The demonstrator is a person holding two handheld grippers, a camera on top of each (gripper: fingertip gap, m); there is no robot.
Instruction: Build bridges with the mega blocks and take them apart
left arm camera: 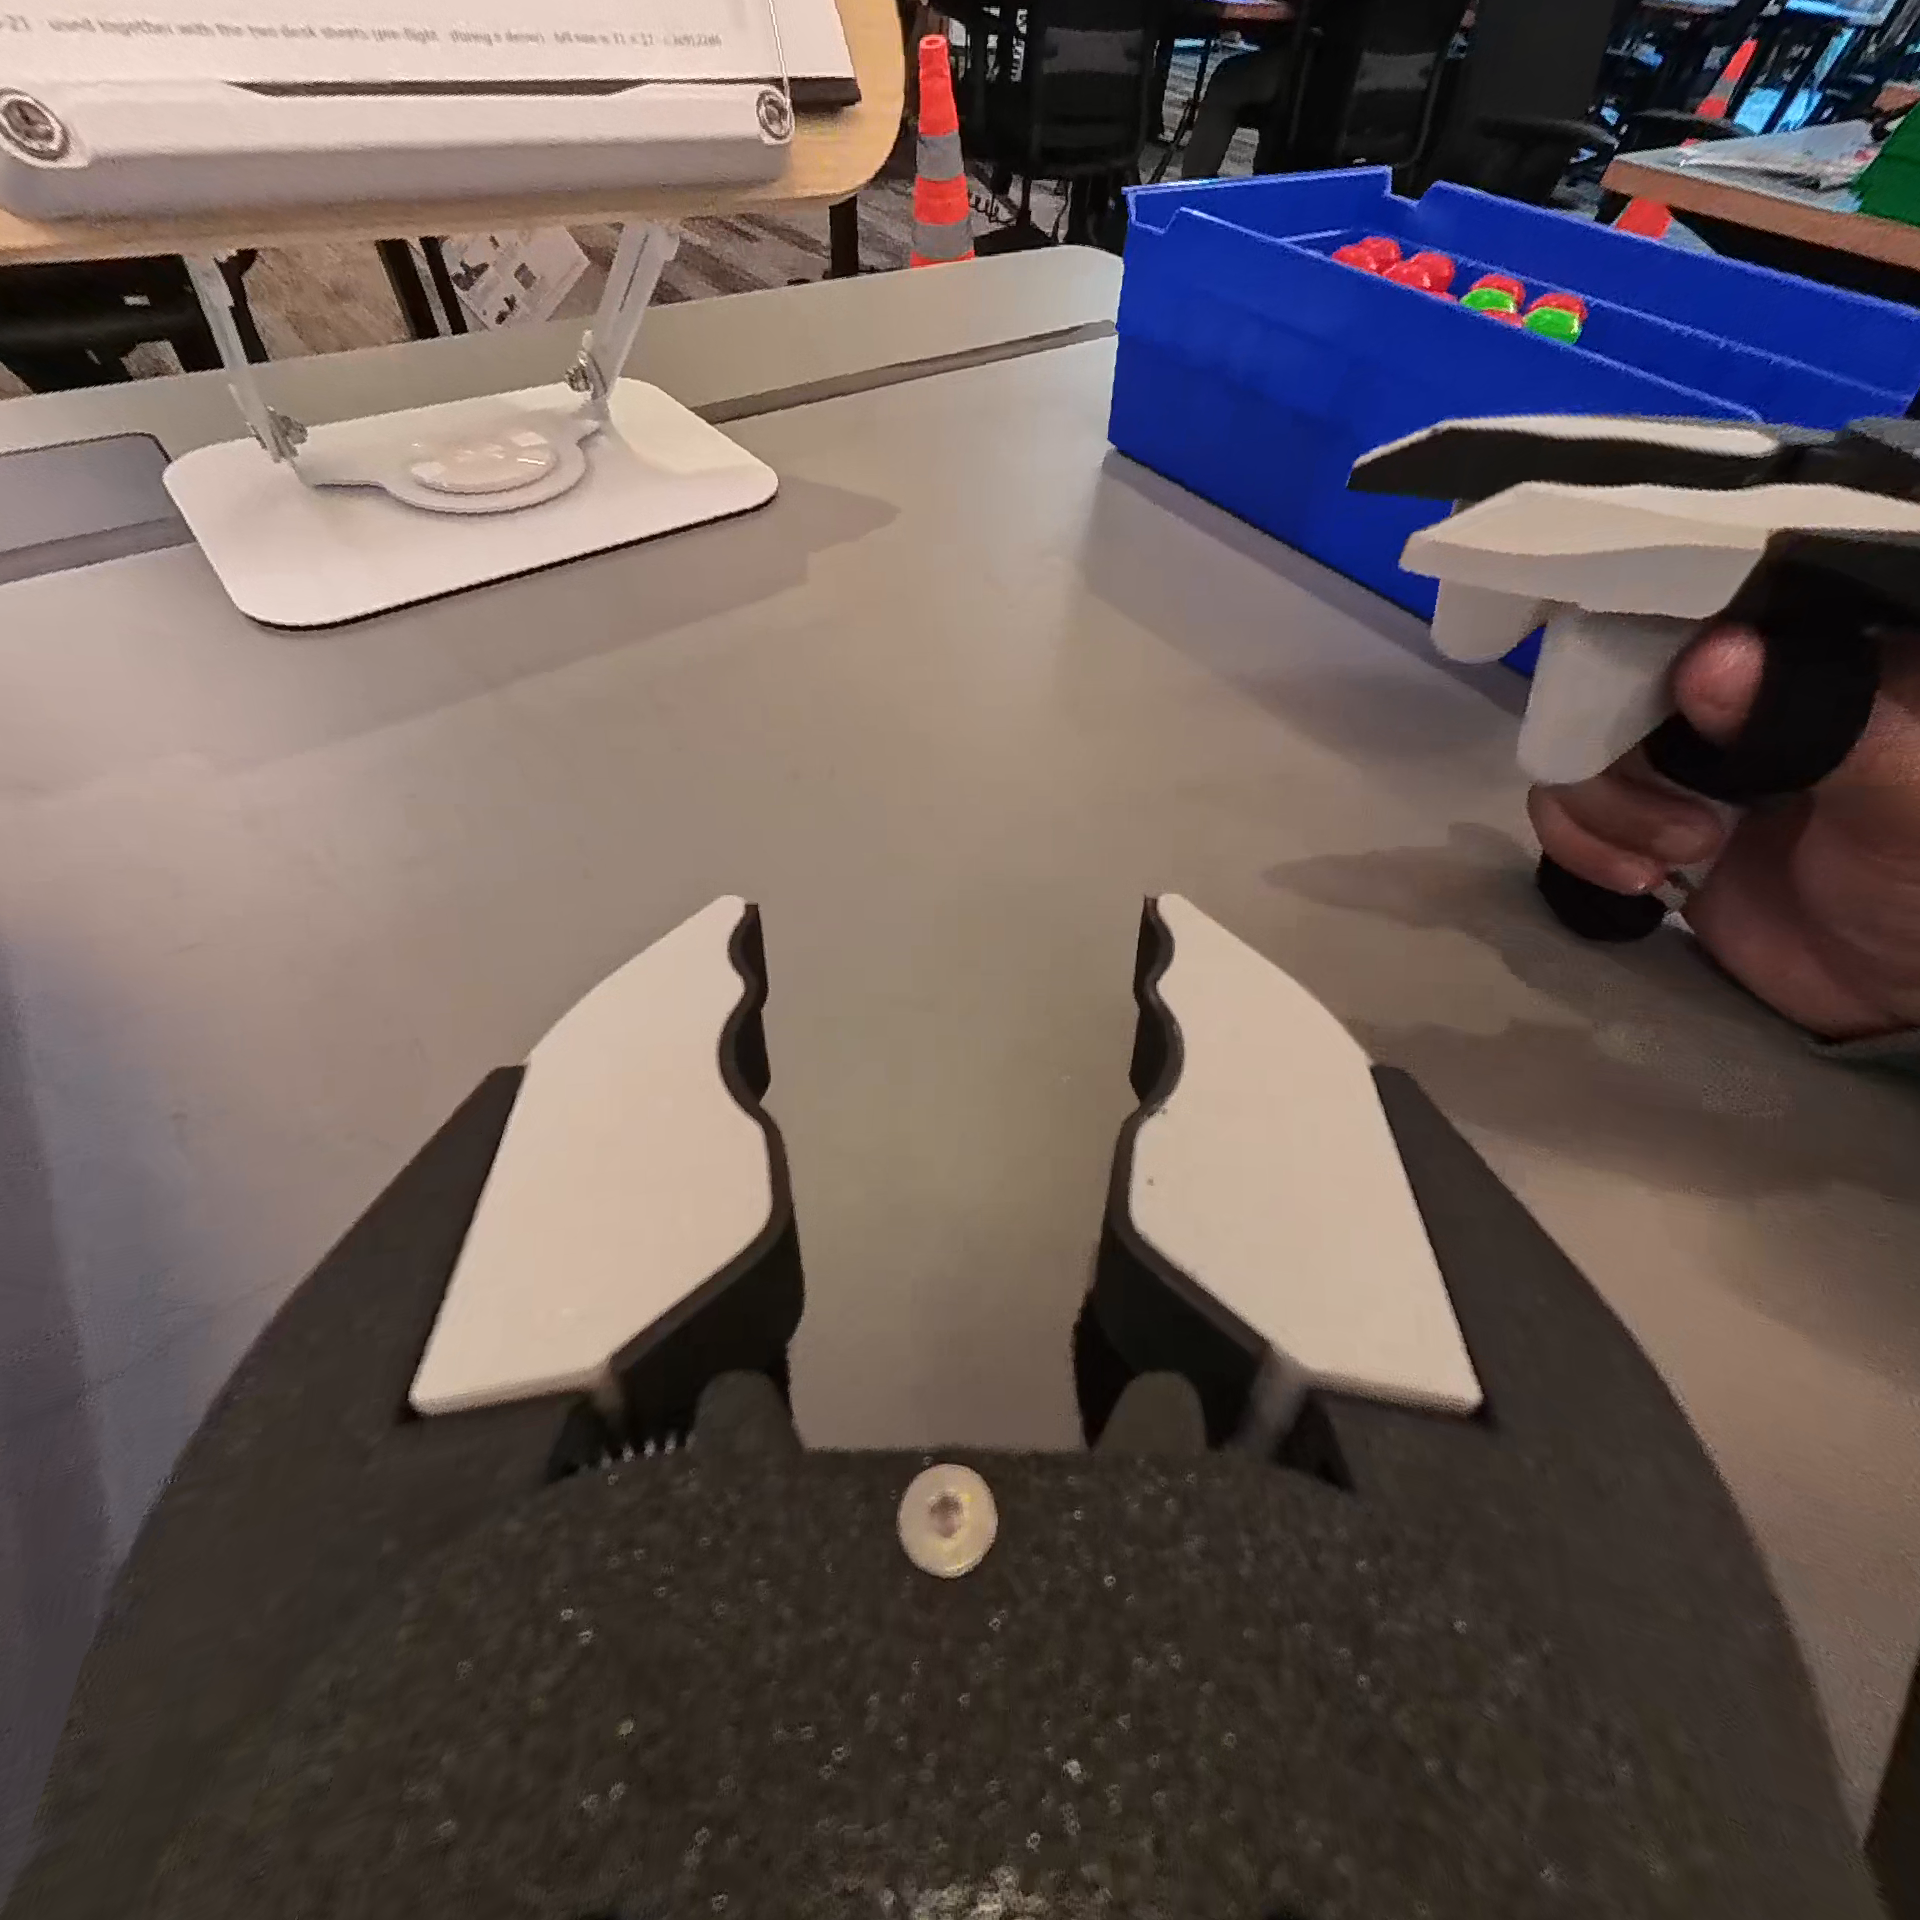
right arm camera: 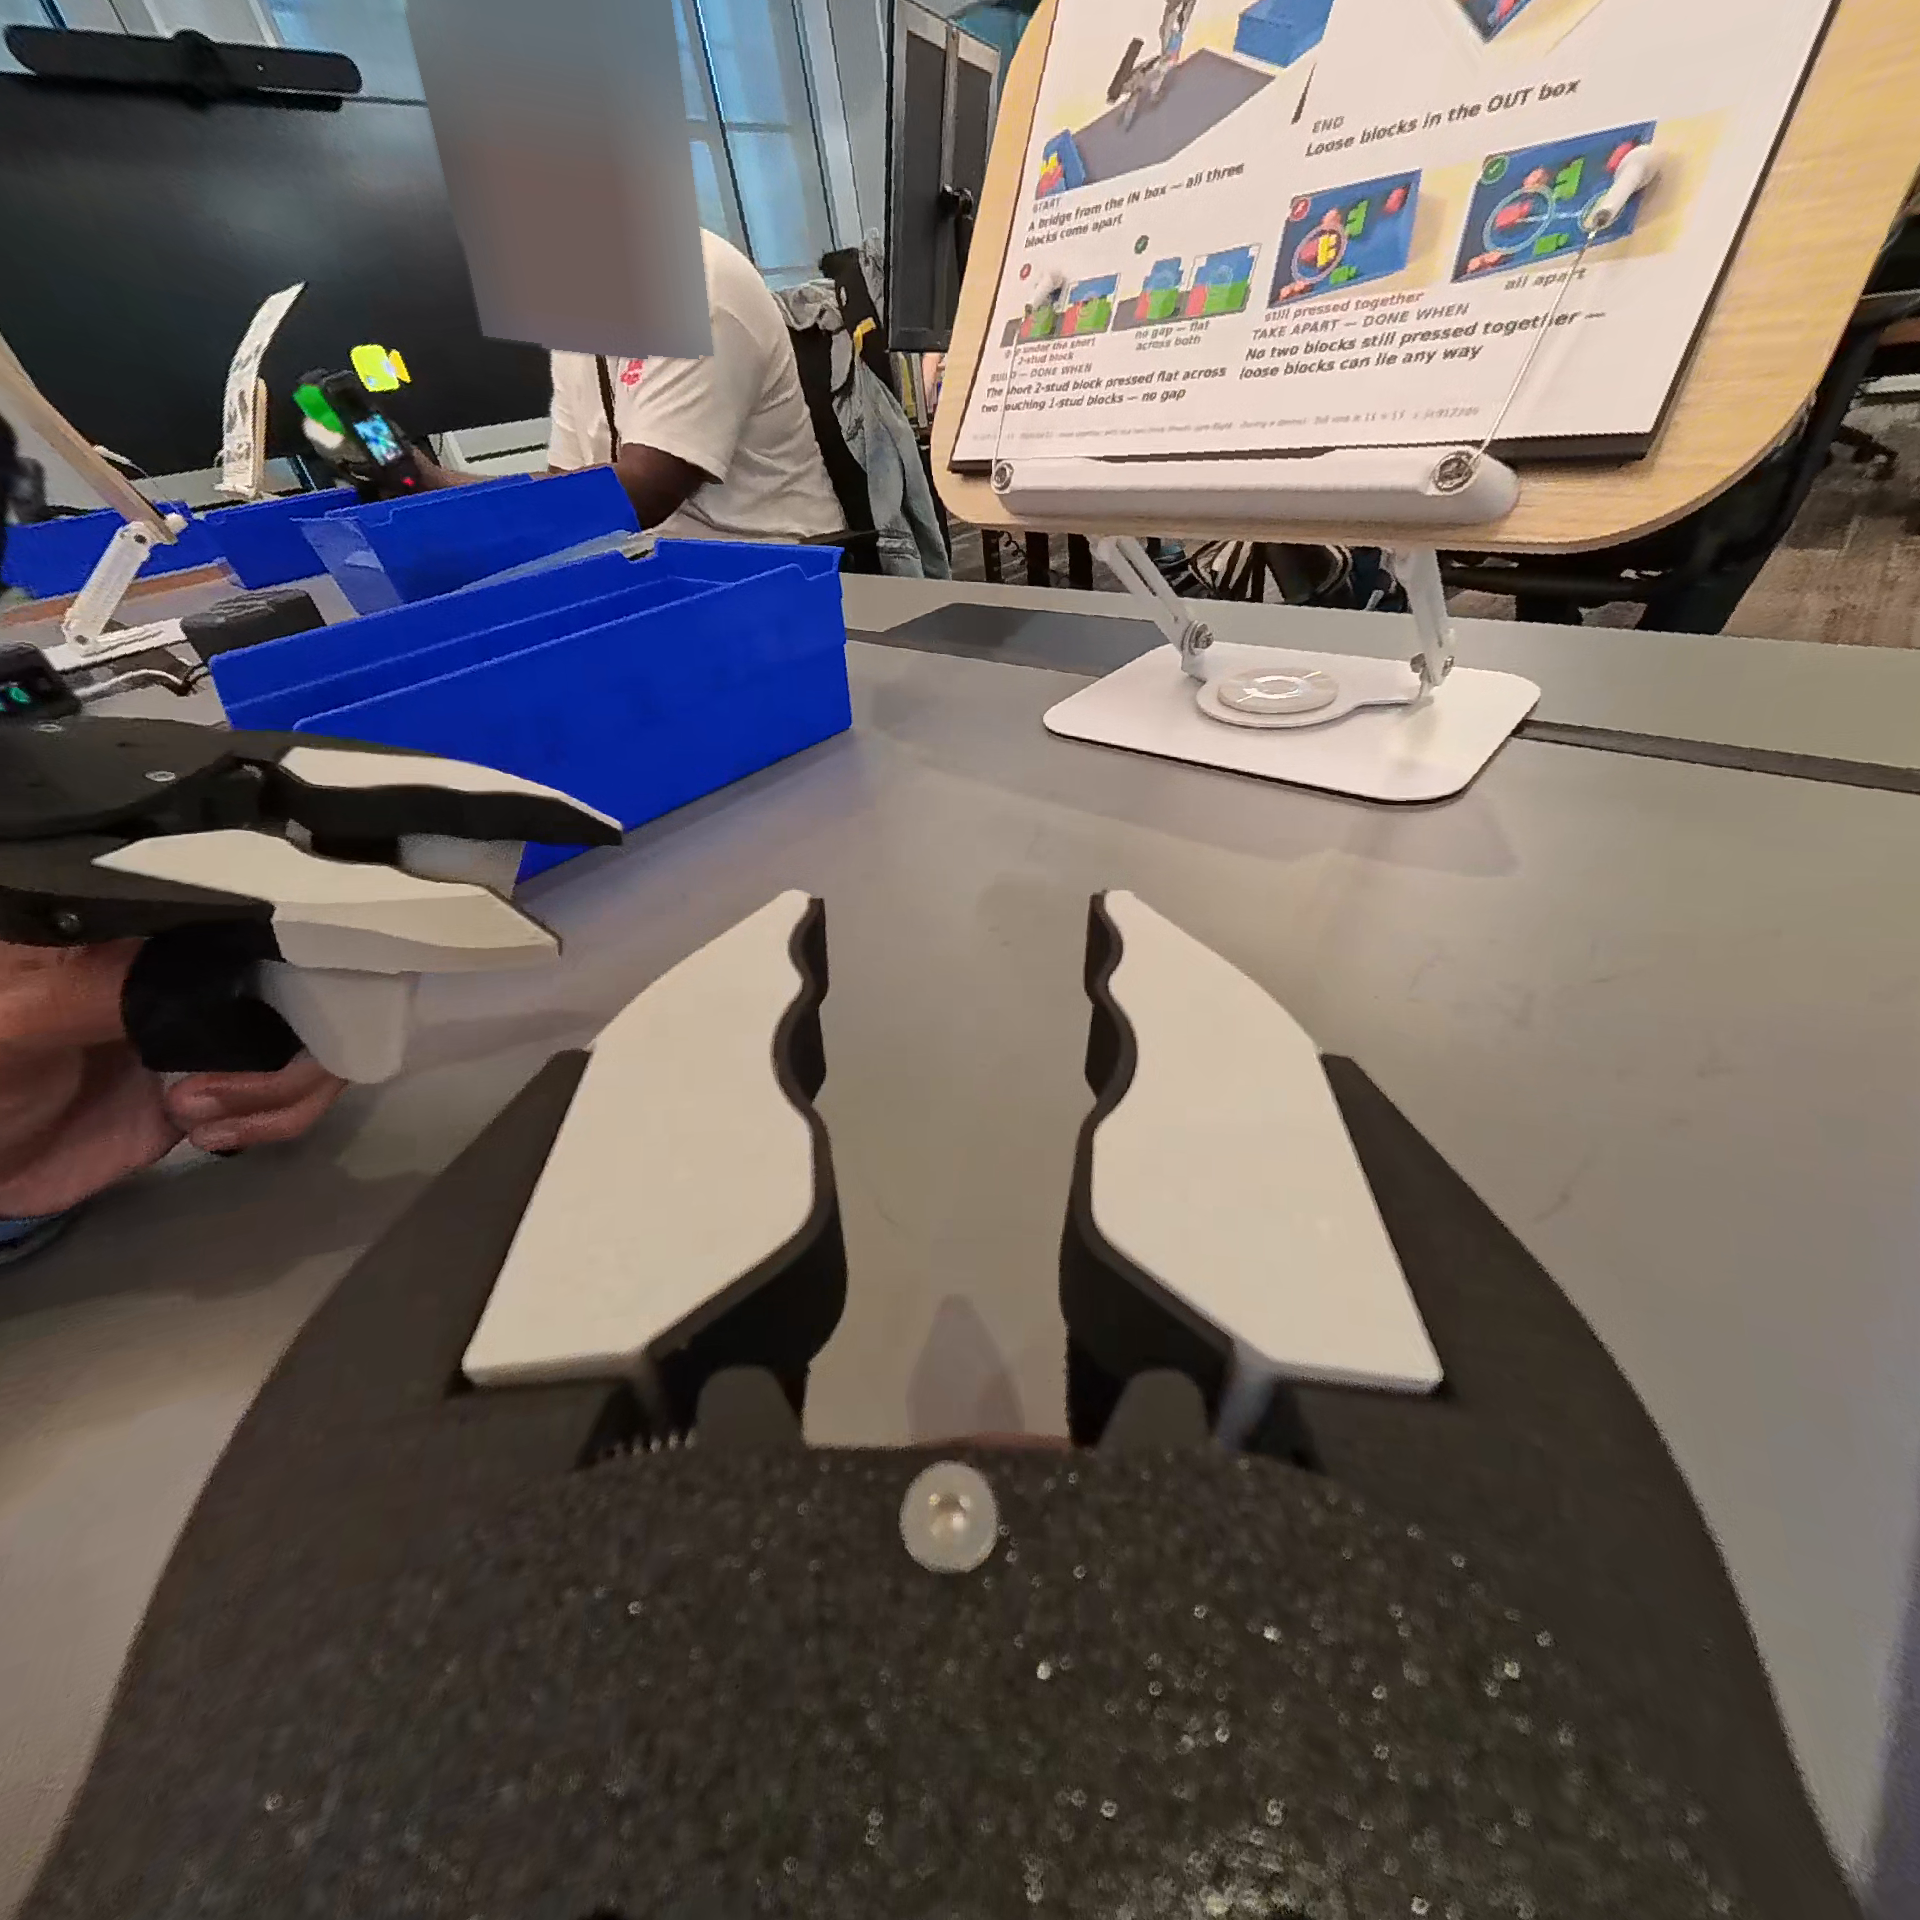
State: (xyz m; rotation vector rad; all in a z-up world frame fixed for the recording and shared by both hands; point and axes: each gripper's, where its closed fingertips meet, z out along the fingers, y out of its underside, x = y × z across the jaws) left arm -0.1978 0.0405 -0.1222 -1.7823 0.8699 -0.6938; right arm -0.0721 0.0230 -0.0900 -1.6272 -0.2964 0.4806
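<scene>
Mega blocks (left arm camera: 1460, 291), red and green, lie in the blue bin (left arm camera: 1299, 436) at the table's far right, well apart from both your grippers. Your left gripper (left arm camera: 948, 914) hovers over bare grey table (left arm camera: 935, 675), fingers spread, holding nothing; your right gripper (right arm camera: 954, 906) likewise, fingers spread and empty; a white document stand (right arm camera: 1288, 717) sits beyond.

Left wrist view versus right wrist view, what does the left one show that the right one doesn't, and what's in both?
Only the left wrist view shows the red and green blocks, lying in a blue bin, plus an orange cone beyond the table.

Only the right wrist view shows a second blue bin with no blocks visible inside, the face of the instruction sheet, and a seated person.

Both show the grey table, the white stand, and both grippers, left and right, open and empty.
</scene>
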